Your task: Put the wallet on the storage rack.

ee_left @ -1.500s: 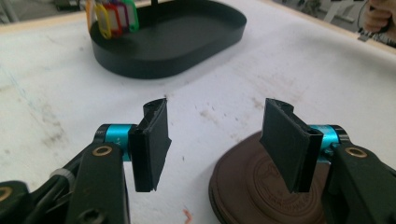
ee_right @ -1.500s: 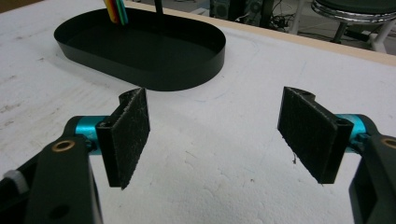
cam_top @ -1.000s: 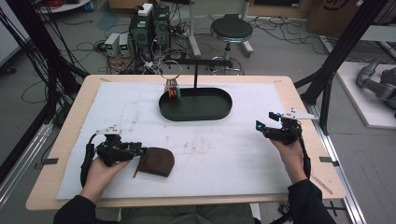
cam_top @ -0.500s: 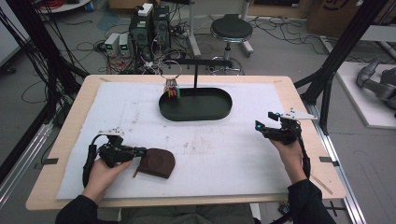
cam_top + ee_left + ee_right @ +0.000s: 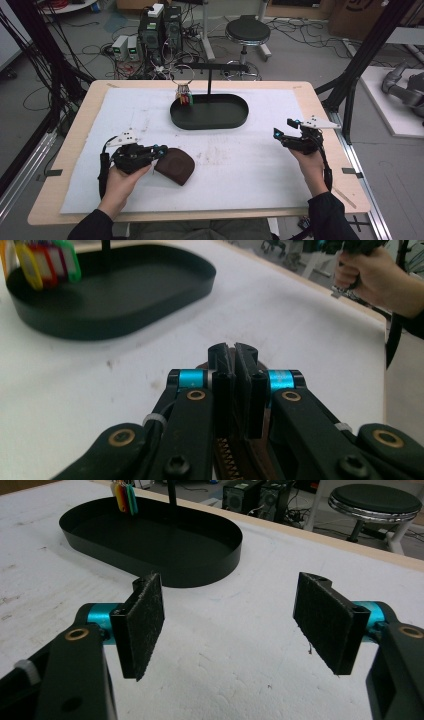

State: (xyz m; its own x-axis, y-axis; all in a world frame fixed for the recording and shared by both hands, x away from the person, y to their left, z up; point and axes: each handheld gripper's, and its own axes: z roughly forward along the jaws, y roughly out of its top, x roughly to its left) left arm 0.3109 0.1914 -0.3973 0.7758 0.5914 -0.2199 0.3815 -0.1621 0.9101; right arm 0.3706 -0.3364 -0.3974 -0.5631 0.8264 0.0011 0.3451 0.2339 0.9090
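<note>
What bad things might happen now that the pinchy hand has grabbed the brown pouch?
1. The left gripper has just closed on only the edge of the brown pouch, so the pouch may slip out or dangle when lifted.
2. The black tray has a stand with hanging key tags; a swinging pouch might knock them.
3. The right gripper is open and holds nothing, so it gives no support if the pouch drops.

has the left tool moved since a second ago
Yes. The left tool has closed on the brown pouch and shifted slightly right, toward the black tray.
</note>
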